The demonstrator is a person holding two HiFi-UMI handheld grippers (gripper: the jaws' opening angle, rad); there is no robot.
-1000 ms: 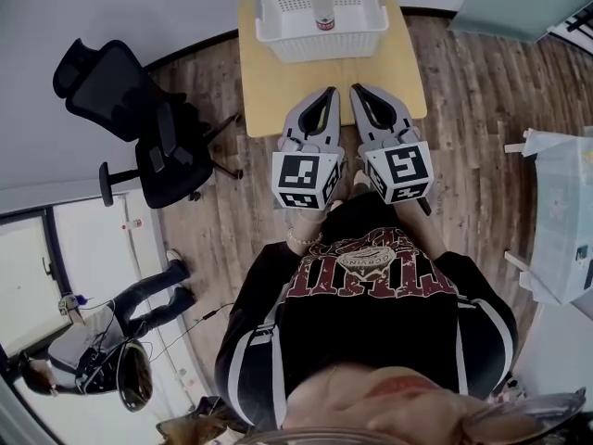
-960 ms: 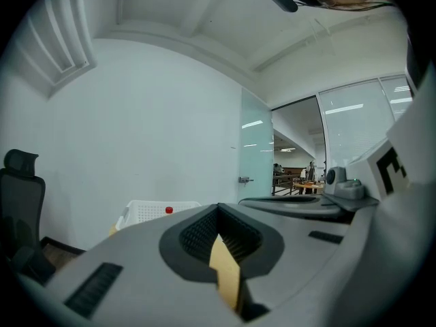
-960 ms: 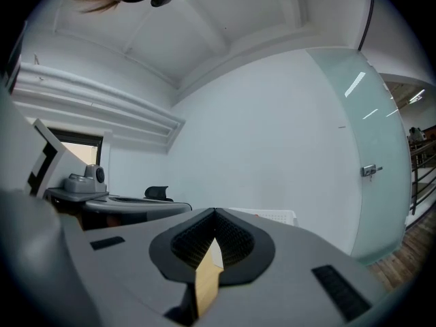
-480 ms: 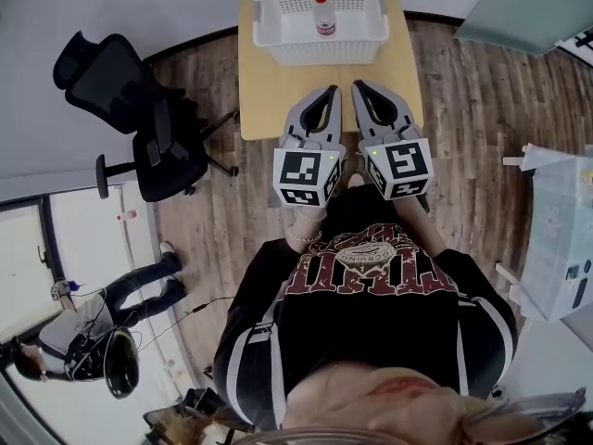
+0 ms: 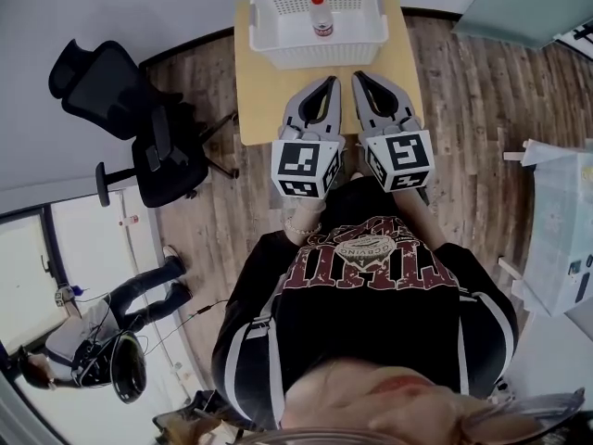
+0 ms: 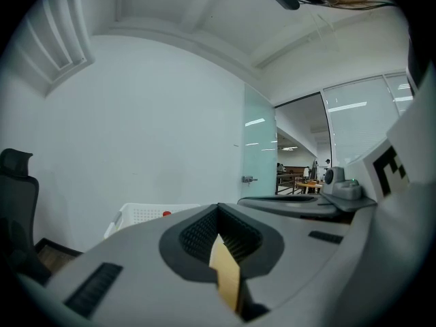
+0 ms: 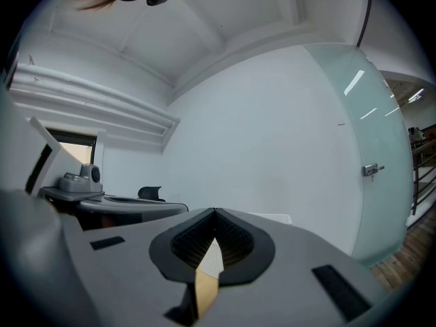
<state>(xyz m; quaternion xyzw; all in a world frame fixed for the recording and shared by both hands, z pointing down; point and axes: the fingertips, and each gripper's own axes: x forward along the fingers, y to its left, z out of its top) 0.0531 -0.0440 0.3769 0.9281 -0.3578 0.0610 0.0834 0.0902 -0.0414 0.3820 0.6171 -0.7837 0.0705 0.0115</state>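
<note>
A white perforated basket (image 5: 278, 35) stands at the far end of a light wooden table (image 5: 269, 91). Inside it stands a small bottle with a red cap (image 5: 320, 12). My left gripper (image 5: 330, 81) and right gripper (image 5: 357, 75) hover side by side over the table's near half, both shut with nothing between the jaws. The tips point at the basket, a little short of its front wall. In the left gripper view the jaws (image 6: 218, 208) meet, with the basket (image 6: 139, 214) and red cap (image 6: 167, 214) beyond. The right gripper view shows shut jaws (image 7: 215, 212) and the basket's rim (image 7: 272, 218).
A black office chair (image 5: 139, 128) stands left of the table on the wood floor. A person (image 5: 93, 332) is at the lower left behind glass. A white unit (image 5: 561, 221) stands at the right. A frosted glass door (image 6: 259, 155) and a white wall lie behind the table.
Both grippers stay shut and side by side. In the head view they have edged slightly toward the basket.
</note>
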